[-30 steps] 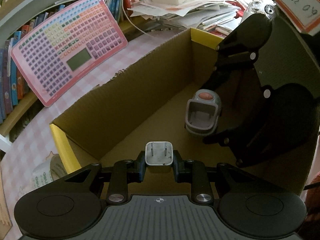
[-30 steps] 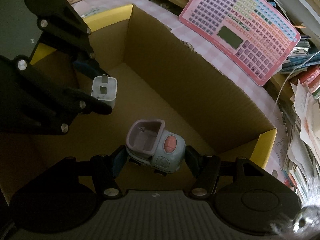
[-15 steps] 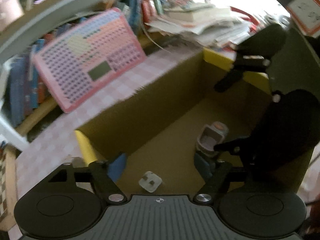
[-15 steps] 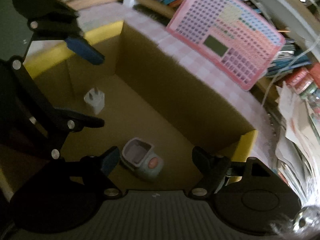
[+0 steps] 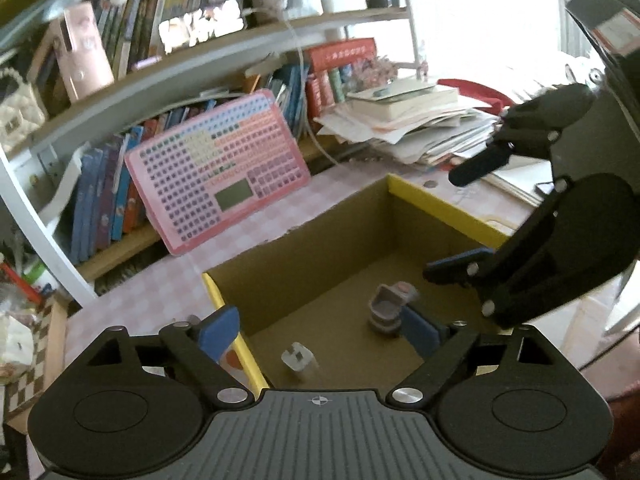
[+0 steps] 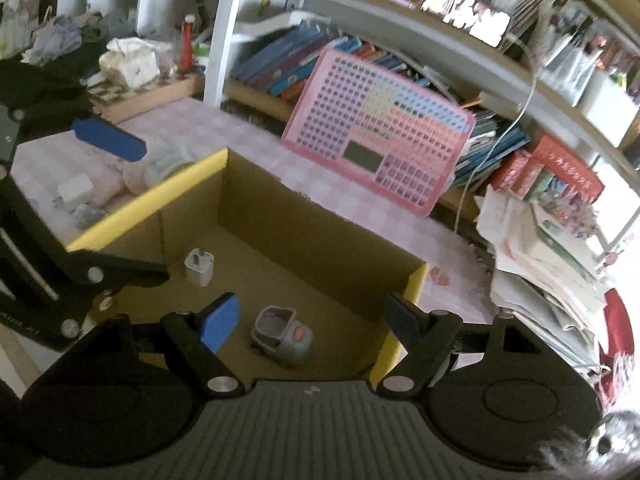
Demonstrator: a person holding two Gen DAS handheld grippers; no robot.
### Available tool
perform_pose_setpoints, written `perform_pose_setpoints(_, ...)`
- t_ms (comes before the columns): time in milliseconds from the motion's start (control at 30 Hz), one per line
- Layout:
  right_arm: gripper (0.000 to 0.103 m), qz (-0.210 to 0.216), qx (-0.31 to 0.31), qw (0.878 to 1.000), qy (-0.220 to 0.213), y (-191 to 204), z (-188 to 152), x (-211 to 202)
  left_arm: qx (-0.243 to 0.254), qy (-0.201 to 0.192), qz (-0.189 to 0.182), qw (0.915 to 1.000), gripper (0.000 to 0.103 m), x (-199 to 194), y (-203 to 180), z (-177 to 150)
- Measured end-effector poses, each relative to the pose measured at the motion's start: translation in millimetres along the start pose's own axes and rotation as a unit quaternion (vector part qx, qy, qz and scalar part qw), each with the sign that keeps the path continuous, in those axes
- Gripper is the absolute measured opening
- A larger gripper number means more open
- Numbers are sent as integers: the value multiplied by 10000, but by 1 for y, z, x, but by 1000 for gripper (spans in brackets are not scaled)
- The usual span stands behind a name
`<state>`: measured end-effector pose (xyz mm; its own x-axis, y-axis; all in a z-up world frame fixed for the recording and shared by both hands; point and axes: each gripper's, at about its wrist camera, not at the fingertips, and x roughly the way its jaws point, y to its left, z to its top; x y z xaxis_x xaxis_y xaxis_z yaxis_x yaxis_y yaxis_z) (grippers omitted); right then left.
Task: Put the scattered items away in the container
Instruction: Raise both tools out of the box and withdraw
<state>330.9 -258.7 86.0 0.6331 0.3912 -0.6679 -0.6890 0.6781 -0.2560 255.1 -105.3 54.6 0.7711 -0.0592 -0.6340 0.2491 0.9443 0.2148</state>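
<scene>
So a second ago the left gripper (image 5: 320, 330) had the white plug adapter (image 5: 298, 358) pinched and the right gripper (image 6: 310, 320) was around the little toy car (image 6: 282, 336); now both have let go and pulled up and back, and both items sit on the floor of the cardboard box (image 6: 304, 216). The left fingers (image 5: 218, 328) have just been spreading, wide now with nothing between them, and the right fingers (image 6: 220, 322) are splayed and empty too, having spread a touch earlier. My read: this drop-off is finished and we're in the retreat bit. Next move is probably swinging out to the checked surface (image 6: 192, 120) for more clutter. The right wrist view is the useful one here: left of the box it shows a white charger block (image 6: 74, 188), a small grey lump I can't identify, and a roll of something pale by the yellow rim. The left wrist view barely shows that side, its own body hides it. What it does give is the right gripper (image 5: 468, 220) hanging over the box's far right corner, plus the paper pile (image 5: 416, 128) behind. The pink keyboard toy (image 5: 218, 172) leans on the bookshelf in both.
</scene>
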Motion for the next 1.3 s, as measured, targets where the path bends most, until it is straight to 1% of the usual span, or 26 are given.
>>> perform_pose_setpoints(100, 79, -37, 74, 9999, -119, 6, -7, -21, 16, -57, 5, 10000, 92, -18, -9, -7)
perform_pose_setpoints(333, 79, -26, 489, 9984, -284, 19, -30, -53, -194, -34, 35, 9998, 92, -47, -30, -24)
perform_pose_setpoints(433, 79, 76, 708, 9972, -234, 25, -39, -60, -351, 67, 37, 9994, 93, -54, -34, -35)
perform_pose_setpoints(600, 79, 219, 1033, 9944, -107, 33, -55, -64, -407, 369, 213, 9983, 93, -55, -36, -52)
perform_pose_setpoints(833, 78, 486, 1380, 9892, 134, 48, -69, -57, -381, 503, 306, 9975, 93, -63, -39, -66)
perform_pose_setpoints(933, 77, 647, 1408, 9877, 221, 56, -69, -52, -445, 562, 352, 9968, 93, -67, -37, -73)
perform_pose_setpoints(1067, 77, 795, 1243, 9888, 236, 67, -63, -49, -590, 561, 379, 9960, 93, -73, -30, -77)
perform_pose_setpoints(1167, 77, 892, 1132, 9894, 202, 75, -58, -48, -537, 559, 402, 9962, 93, -73, -28, -78)
perform_pose_setpoints(1300, 76, 983, 1072, 9890, 271, 83, -55, -44, -573, 664, 354, 9955, 93, -71, -26, -84)
